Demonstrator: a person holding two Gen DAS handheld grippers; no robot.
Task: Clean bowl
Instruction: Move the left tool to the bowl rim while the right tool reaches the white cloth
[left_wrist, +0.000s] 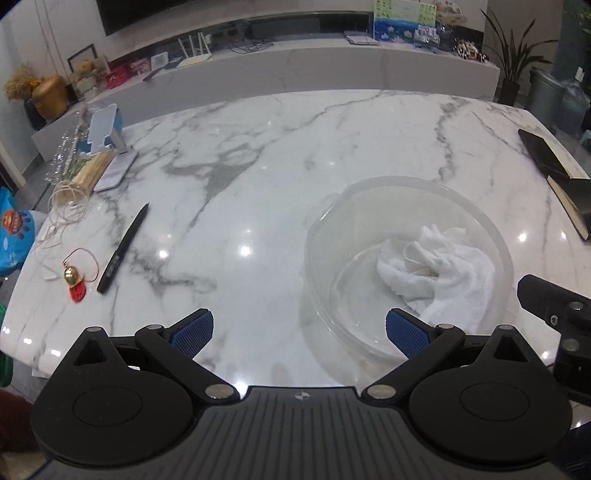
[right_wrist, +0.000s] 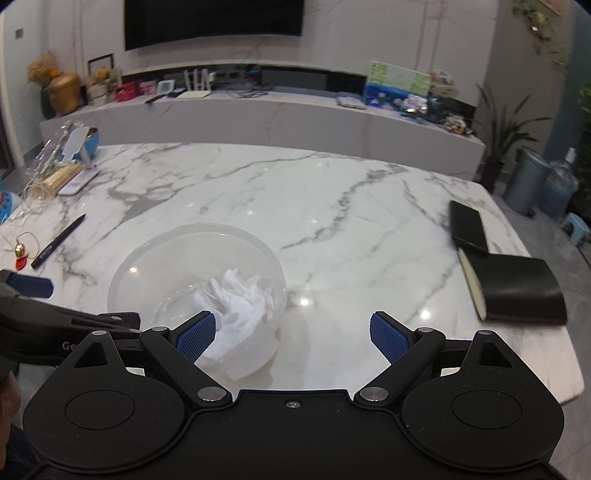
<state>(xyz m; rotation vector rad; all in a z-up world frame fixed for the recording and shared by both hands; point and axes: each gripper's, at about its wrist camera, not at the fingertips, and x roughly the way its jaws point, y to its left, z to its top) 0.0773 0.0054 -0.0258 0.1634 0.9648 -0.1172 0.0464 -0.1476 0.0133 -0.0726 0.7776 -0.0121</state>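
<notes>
The bowl (left_wrist: 406, 266) sat on the counter (left_wrist: 258, 166) with a cloth (left_wrist: 439, 273) inside. Both grippers, left (left_wrist: 300, 332) and right (right_wrist: 291, 332), had fingers spread, empty. The cloth lay ahead-left of the right gripper, seemingly nearer it.

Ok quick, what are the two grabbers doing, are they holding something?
Left gripper: open, holding nothing.
Right gripper: open, holding nothing.

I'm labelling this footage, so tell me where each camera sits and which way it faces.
Left wrist: on the open left hand-held gripper, facing across the marble table; bowl ahead-right; right hand-held gripper's finger at the right edge.
Right wrist: on the open right hand-held gripper; bowl ahead-left; left hand-held gripper at the left edge.
Shared: bowl, white cloth, pen.
</notes>
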